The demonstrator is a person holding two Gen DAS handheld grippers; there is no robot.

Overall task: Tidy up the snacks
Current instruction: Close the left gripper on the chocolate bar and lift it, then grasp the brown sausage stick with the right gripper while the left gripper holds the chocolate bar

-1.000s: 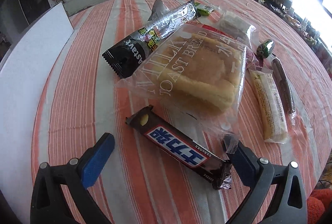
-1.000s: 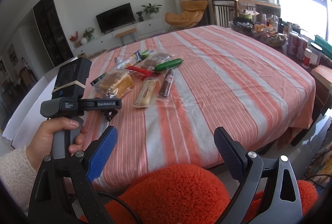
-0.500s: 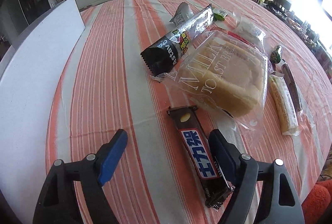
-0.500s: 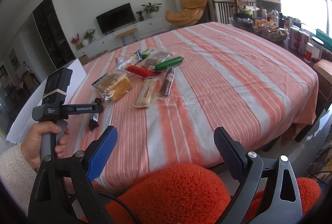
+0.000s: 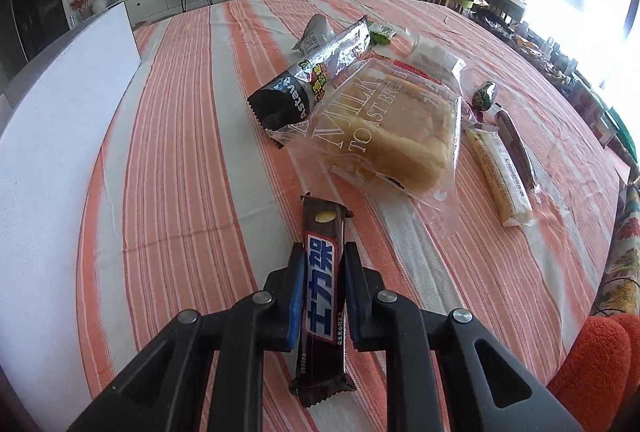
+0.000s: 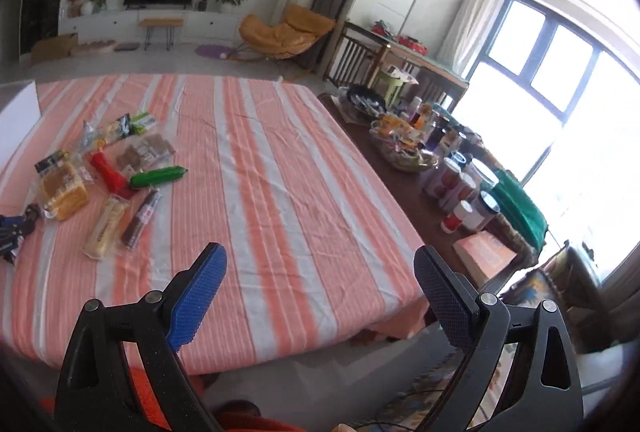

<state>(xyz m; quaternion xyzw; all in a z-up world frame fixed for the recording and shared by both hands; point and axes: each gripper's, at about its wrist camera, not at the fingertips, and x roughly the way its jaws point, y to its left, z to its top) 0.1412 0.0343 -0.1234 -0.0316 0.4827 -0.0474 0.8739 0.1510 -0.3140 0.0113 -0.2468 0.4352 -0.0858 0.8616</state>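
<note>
My left gripper (image 5: 323,252) is shut on a brown chocolate bar (image 5: 323,272) with a blue and white label, its pads pressing both long sides. Beyond it lie a bag of milk toast bread (image 5: 394,136), a black and silver wafer pack (image 5: 310,84), a pale yellow stick snack (image 5: 500,176) and a dark brown stick snack (image 5: 518,148). My right gripper (image 6: 318,266) stands open above the striped tablecloth (image 6: 280,192), nothing between its fingers. In the right wrist view the snack pile sits at far left: the bread (image 6: 64,190), a green pack (image 6: 158,177), a red pack (image 6: 107,170).
A white board (image 5: 52,136) lies along the table's left edge. A side table (image 6: 436,168) crowded with jars and bowls stands to the right of the bed-sized table. An orange cushion (image 5: 596,364) sits at the near right. Bare striped cloth stretches across the middle.
My left gripper has closed from wide open onto the chocolate bar, which turned lengthwise between the fingers. The right wrist view has swung right and risen, and the hand holding the left gripper has left it.
</note>
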